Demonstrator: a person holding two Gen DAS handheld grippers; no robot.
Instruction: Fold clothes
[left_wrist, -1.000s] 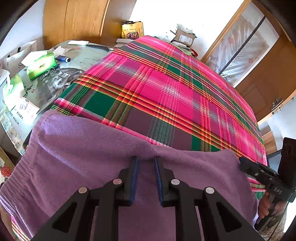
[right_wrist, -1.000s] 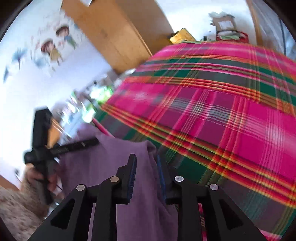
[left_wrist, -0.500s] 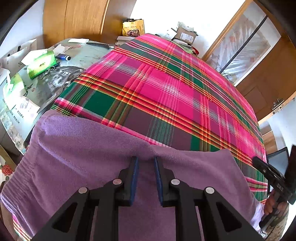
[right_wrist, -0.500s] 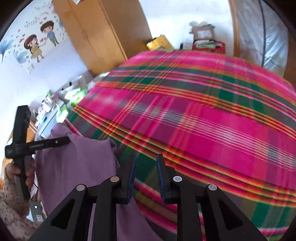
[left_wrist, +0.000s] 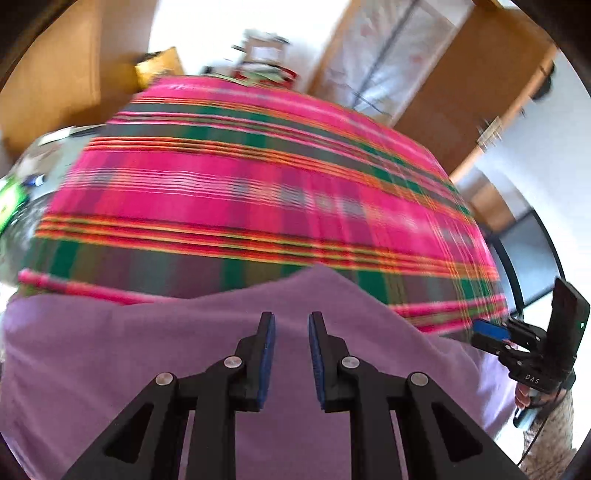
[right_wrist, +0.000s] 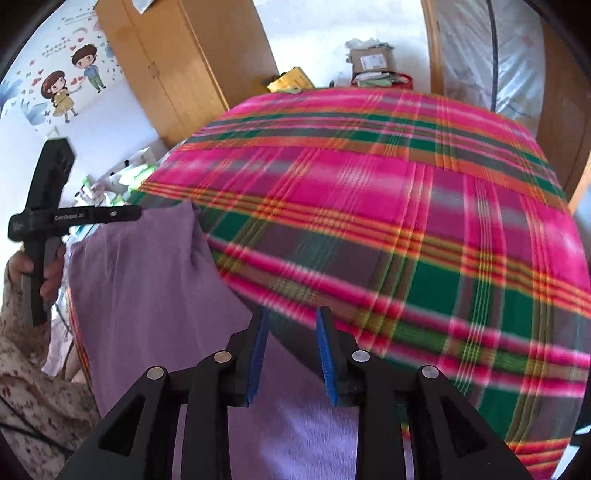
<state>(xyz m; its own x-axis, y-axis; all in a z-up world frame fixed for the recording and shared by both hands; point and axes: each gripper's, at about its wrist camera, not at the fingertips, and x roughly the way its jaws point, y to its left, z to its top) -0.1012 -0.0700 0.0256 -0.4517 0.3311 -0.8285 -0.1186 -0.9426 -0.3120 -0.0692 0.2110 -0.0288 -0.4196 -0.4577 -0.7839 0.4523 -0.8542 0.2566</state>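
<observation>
Purple cloth, one garment (left_wrist: 122, 354), lies at the near edge of the bed, spread over the plaid bedspread (left_wrist: 229, 192) of pink, green and orange bands. You have two hand-held grippers in play, one in each hand.

Your left hand-held gripper (left_wrist: 290, 321) sits over the purple garment with its two blue pads (left_wrist: 269, 354) parted by a narrow gap. Fabric shows between and beneath them, but whether the pads actually pinch it cannot be told from here. In the right wrist view the same tool (right_wrist: 135, 213) reaches the garment's far corner, which stands lifted above the bedspread, and your left hand (right_wrist: 35, 267) grips its handle below a flowered sleeve (right_wrist: 22, 373).

Your right hand-held gripper (right_wrist: 290, 314) is opening; its two pads stand apart just past the garment's edge, with plaid showing in the gap and nothing clamped. The left wrist view shows it (left_wrist: 480, 334) at the garment's right side.

One wooden wardrobe (right_wrist: 177, 70) stands behind the bed, and one cartoon wall sticker with two figures (right_wrist: 70, 85) is beside it.
</observation>
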